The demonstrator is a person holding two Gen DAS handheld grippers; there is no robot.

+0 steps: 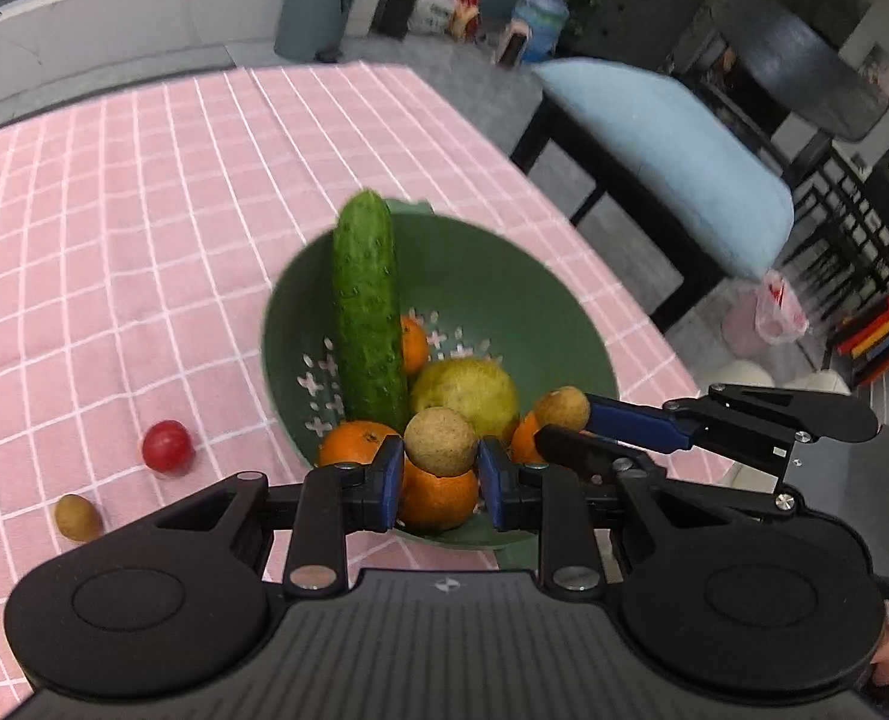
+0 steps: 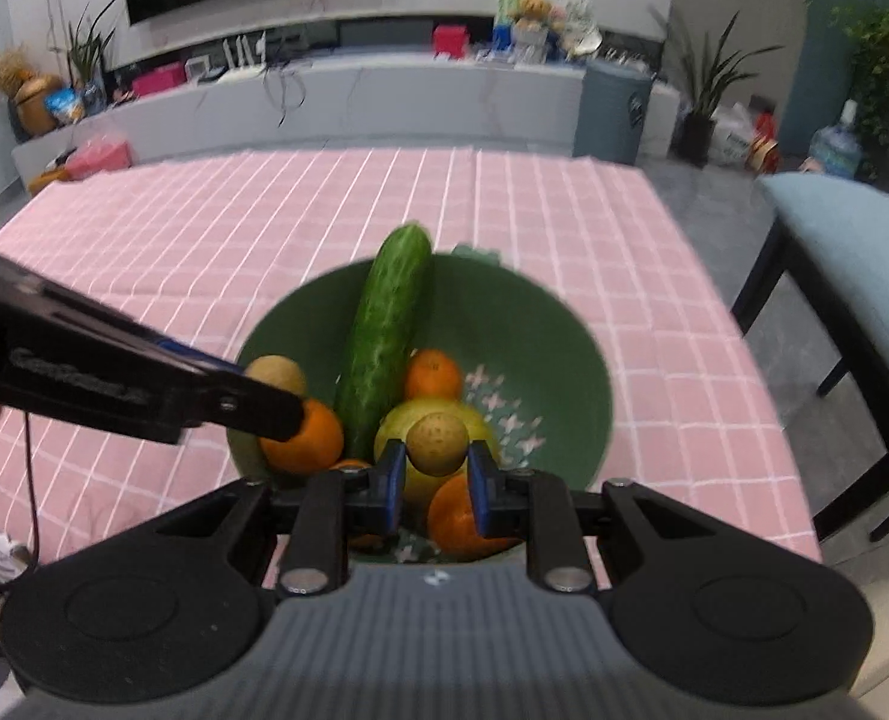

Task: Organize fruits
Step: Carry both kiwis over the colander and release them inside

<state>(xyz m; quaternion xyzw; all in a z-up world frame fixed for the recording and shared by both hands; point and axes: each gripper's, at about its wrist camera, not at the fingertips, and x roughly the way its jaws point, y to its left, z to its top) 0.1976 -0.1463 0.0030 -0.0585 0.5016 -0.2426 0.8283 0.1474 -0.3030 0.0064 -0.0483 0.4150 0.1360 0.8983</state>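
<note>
A colander (image 1: 564, 312) stands on the tablecloth (image 1: 144, 210), near the table's right edge as the left wrist view shows it. In the colander a cucumber (image 1: 365, 306) leans lengthwise, its far end up over the rim. A pear (image 1: 474, 390) lies just right of the cucumber's near end, with oranges (image 1: 354, 441) around them. Left of the colander, on the cloth, a cherry tomato (image 1: 168, 446) lies apart from it, and a small round fruit (image 1: 77, 517) nearer still and further left. A cushioned bench (image 1: 672, 162) stands right of the table; a bin (image 1: 318, 3) stands beyond its far edge.
</note>
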